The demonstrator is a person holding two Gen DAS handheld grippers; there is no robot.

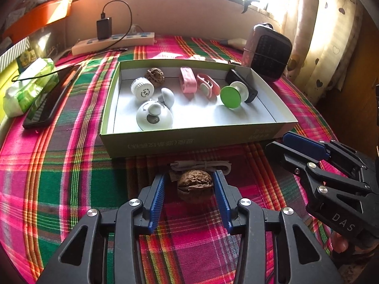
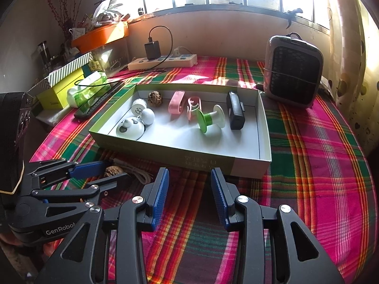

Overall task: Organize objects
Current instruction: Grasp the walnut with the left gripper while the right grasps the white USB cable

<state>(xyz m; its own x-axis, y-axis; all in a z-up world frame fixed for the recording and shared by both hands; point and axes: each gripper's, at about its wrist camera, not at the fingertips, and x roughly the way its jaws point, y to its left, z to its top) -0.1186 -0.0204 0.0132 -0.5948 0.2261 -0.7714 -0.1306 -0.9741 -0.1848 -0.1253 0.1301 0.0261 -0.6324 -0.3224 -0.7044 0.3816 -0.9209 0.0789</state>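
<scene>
The left gripper (image 1: 189,177) brackets a wrinkled brown walnut (image 1: 194,182) on the plaid cloth, near the shallow green cardboard box (image 1: 189,139); pads look just clear of it. Only the right wrist view shows the right gripper (image 2: 189,177) parted and empty (the walnut half hidden there)

A brown wrinkled walnut (image 1: 194,181) lies on the plaid cloth, lower centre, just before the open box (image 1: 189,139) of small things.

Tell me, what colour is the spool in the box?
Green and white spool; the right wrist view shows it best.
</scene>
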